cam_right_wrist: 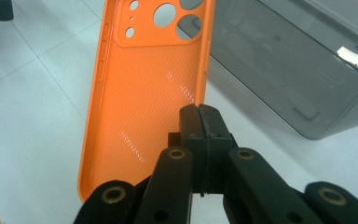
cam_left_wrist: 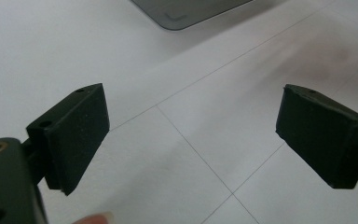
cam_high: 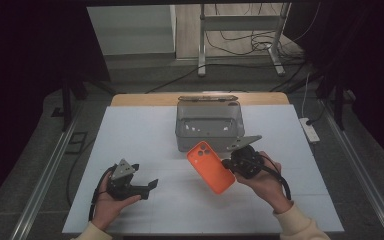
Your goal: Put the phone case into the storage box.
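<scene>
Left gripper (cam_high: 147,186) has jaws spread wide; right gripper (cam_high: 228,163) has jaws pressed together.

An orange phone case (cam_high: 211,167) with round camera cutouts sits tilted at centre frame, lifted off the white surface (cam_high: 145,130), just below the open grey box (cam_high: 209,126), pinched along one edge.
</scene>
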